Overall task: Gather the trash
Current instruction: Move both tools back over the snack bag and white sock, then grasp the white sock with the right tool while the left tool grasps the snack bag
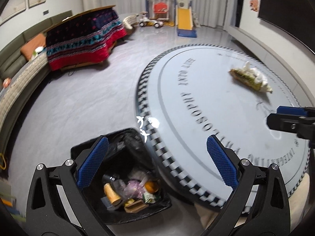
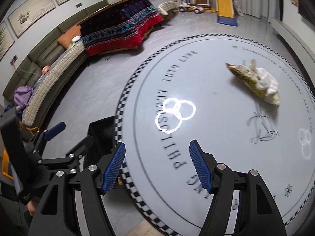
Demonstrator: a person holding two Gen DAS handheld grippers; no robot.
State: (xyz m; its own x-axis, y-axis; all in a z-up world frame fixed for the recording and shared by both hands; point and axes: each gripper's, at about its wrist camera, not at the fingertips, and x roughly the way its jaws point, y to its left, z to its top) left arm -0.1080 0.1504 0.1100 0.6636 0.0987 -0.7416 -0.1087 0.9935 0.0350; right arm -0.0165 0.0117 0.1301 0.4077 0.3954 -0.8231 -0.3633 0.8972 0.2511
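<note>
Left gripper [image 1: 157, 157] hangs over the near left edge of the round table [image 1: 226, 90], fingers spread wide, nothing between them. Below it on the floor stands a black-lined bin [image 1: 126, 177] holding a cup, wrappers and cardboard. Right gripper [image 2: 157, 167] is over the table's near side, fingers apart and empty. A crumpled wrapper with white tissue [image 2: 256, 80] lies on the far right of the table, well apart from both grippers.

Above the round table [image 2: 216, 137] the air is open; the only thing standing on its top is the wrapper-and-tissue bundle [image 2: 256, 82] near its far side. Beside the table's near-left edge, the lined bin [image 1: 122, 177] gapes unobstructed upward.
</note>
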